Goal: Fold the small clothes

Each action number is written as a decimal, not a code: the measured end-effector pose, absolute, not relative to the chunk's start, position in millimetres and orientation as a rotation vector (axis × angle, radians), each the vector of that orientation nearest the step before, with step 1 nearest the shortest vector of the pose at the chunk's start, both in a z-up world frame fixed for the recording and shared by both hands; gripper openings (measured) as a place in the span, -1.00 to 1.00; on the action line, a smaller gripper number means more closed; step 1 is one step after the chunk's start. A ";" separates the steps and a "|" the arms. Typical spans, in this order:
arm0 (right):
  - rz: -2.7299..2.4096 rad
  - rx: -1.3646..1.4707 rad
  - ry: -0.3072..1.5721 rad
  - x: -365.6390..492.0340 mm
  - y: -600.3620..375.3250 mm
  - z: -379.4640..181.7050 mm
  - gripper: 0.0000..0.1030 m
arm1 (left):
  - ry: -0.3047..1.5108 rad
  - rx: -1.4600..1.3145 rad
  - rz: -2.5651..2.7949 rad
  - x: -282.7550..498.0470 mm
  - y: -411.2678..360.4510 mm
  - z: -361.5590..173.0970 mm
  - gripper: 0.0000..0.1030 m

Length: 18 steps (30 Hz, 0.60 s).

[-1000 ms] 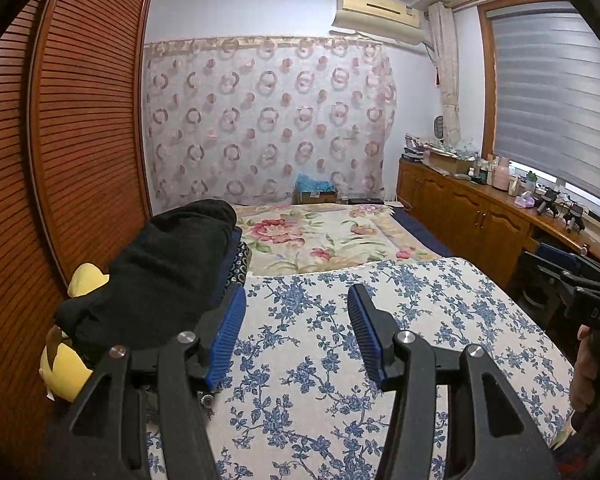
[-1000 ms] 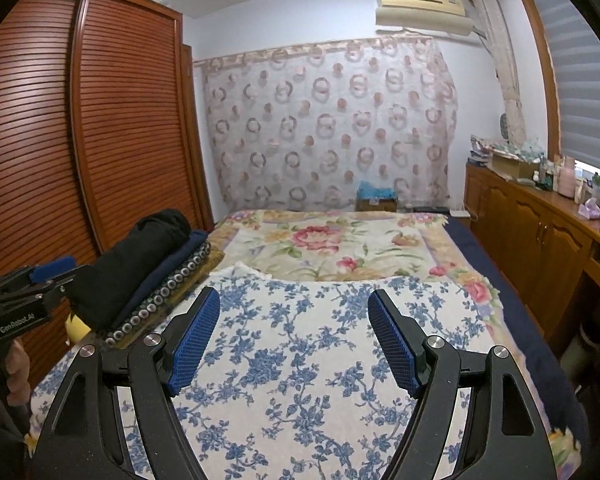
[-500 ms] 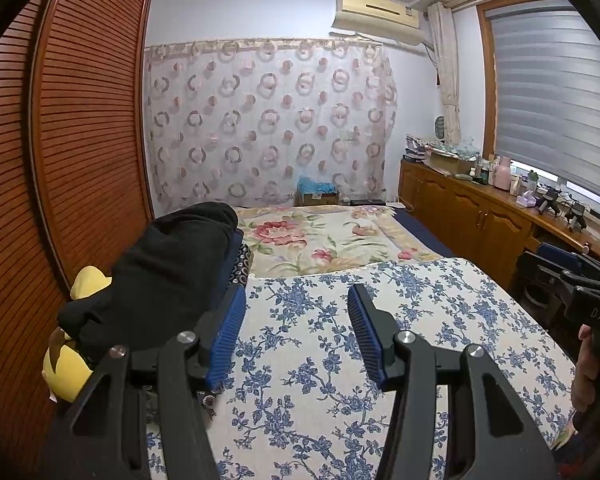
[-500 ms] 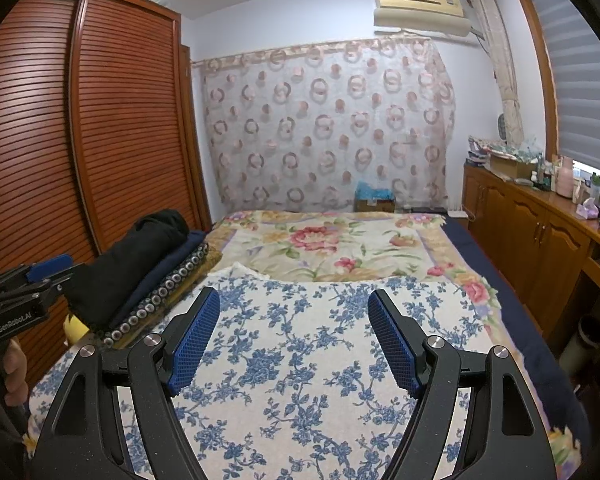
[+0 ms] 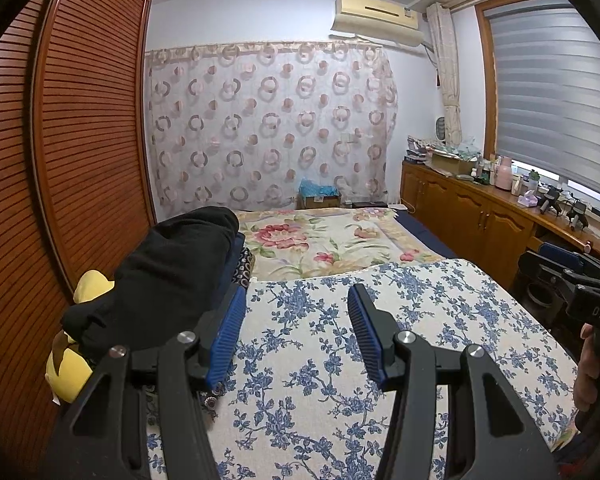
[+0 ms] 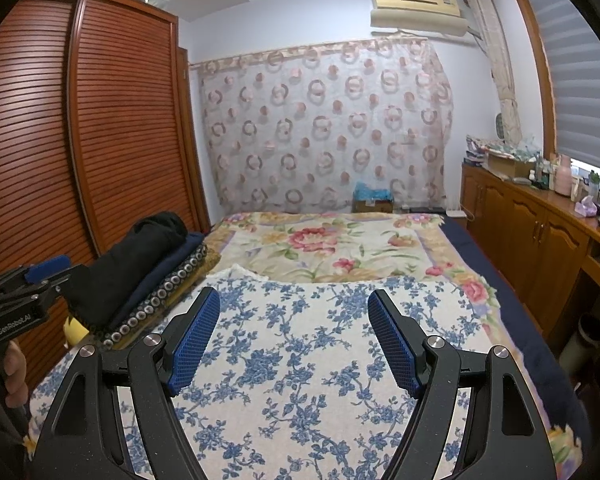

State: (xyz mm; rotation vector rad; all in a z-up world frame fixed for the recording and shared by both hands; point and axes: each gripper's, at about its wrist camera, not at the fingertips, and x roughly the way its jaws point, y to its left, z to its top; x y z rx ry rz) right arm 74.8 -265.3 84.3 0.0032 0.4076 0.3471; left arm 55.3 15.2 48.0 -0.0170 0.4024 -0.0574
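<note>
Left gripper [image 5: 297, 340] held level, pointing forward, fingers [image 5: 227, 338] spread wide with nothing between the blue pads. Right gripper [image 6: 294, 344] likewise level and forward, fingers [image 6: 392, 346] parted wider, nothing between. Left gripper also seen from the right wrist view, off to the left of the right fingers, gripped from below by the left hand [image 6: 10, 372]. Right hand [image 5: 590, 368] wrapped around its handle, to the right of the left fingers.

The left claw [image 6: 46, 270] body reads "GenRobot.AI"; the right claw [image 5: 560, 258] body reads "DAS".
</note>
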 end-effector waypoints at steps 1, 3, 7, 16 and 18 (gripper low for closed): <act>0.347 0.003 0.407 74.8 -265.1 84.1 0.53 | 0.401 -0.016 -0.057 55.2 15.4 48.5 0.02; 0.347 0.003 0.407 74.9 -265.1 84.0 0.53 | 0.398 -0.015 -0.057 53.9 17.9 51.9 0.02; 0.346 0.004 0.407 75.1 -264.8 83.5 0.53 | 0.396 -0.014 -0.057 53.3 20.0 53.7 0.02; 0.343 0.005 0.409 76.5 -267.8 82.8 0.53 | 0.395 -0.014 -0.057 53.3 20.3 52.4 0.02; 0.344 0.006 0.409 76.8 -268.7 82.8 0.53 | 0.395 -0.014 -0.056 53.4 20.9 52.8 0.02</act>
